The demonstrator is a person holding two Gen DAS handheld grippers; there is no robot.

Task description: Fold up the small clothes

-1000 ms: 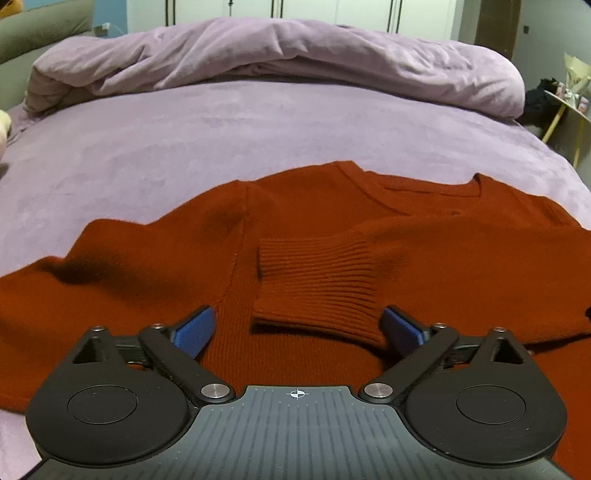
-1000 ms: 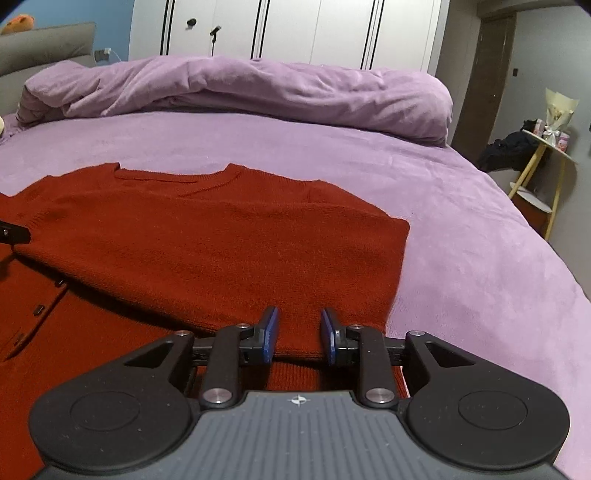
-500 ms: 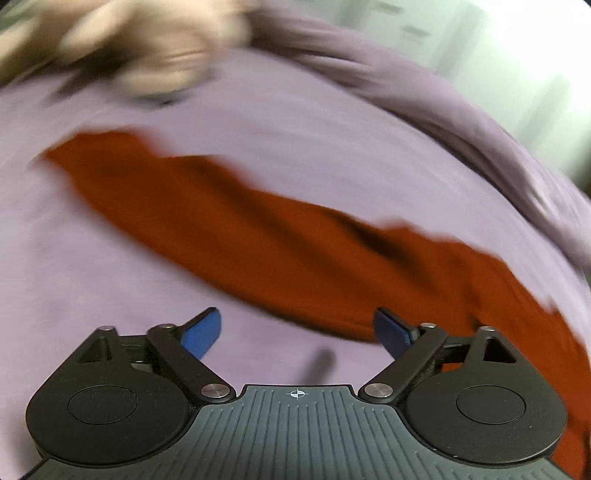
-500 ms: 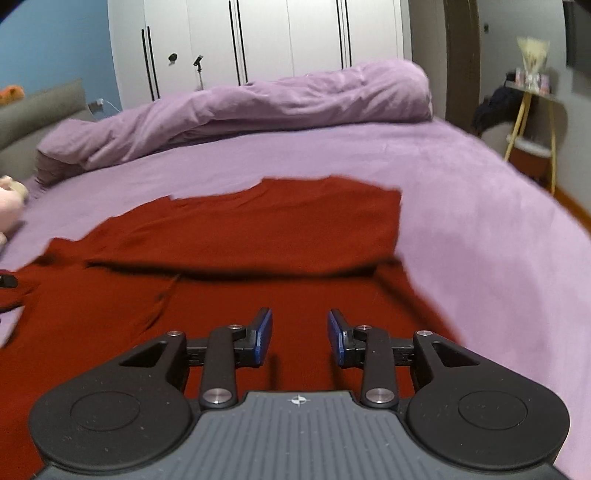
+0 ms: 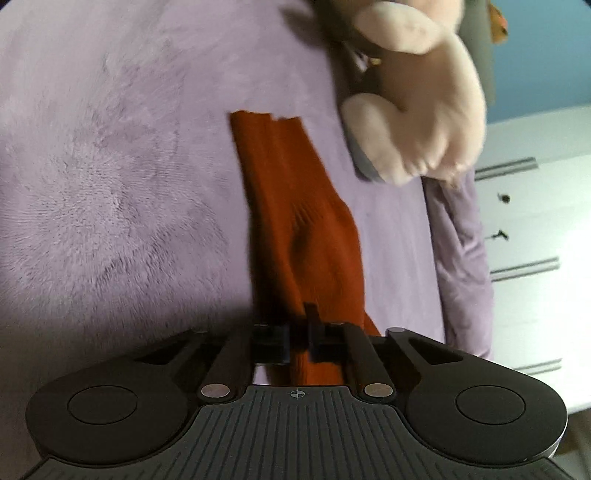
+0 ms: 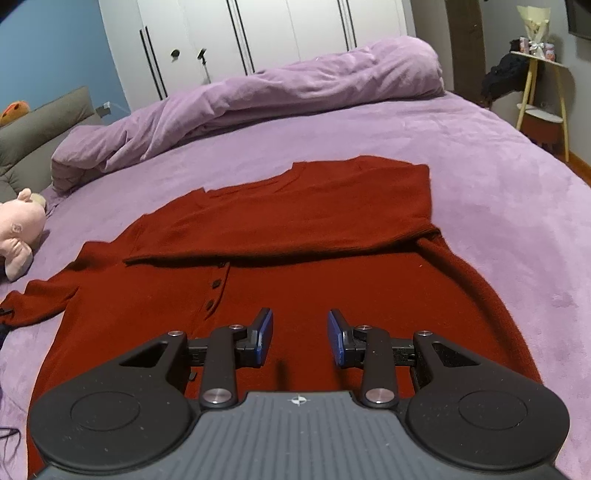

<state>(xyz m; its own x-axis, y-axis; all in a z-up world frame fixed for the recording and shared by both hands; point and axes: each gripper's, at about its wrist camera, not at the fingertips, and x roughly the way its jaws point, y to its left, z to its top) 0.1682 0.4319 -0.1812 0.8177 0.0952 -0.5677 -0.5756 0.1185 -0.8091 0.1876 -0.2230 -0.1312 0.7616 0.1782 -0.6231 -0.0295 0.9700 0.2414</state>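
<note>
The left tongs (image 5: 297, 341) were clamped on the sleeve (image 5: 299, 221) of the cardigan (image 6: 280, 258), their jaws nearly together with a ridge of rust-red knit between them. From that grip the sleeve ran forward along the bed (image 5: 110, 184), its ribbed cuff (image 5: 264, 118) lying flat close to a plush toy (image 5: 417, 110).

The right tongs (image 6: 300, 338) stood apart and held nothing. They hovered over the lower body of the cardigan, near the button placket (image 6: 216, 291).

The cardigan lay spread on the bed, front up. Its right sleeve was already folded across the chest; the left sleeve extended outward toward the toy.

Handling assessment: the knit appeared soft, light and limp. It would likely sag and stretch if lifted by a single point, and it would drag on the plush bed cover. The firmest holds were judged to be the ribbed cuff, the hem and the shoulder seam.

View comparison: the left wrist view alone showed the grip on the sleeve and the cuff detail, though with motion blur. It did not show the body of the garment. The right wrist view alone showed the whole layout, the folded sleeve, the rolled duvet (image 6: 258, 96) and the wardrobe (image 6: 258, 33) behind. It showed the left tongs only at the frame edge.
</note>
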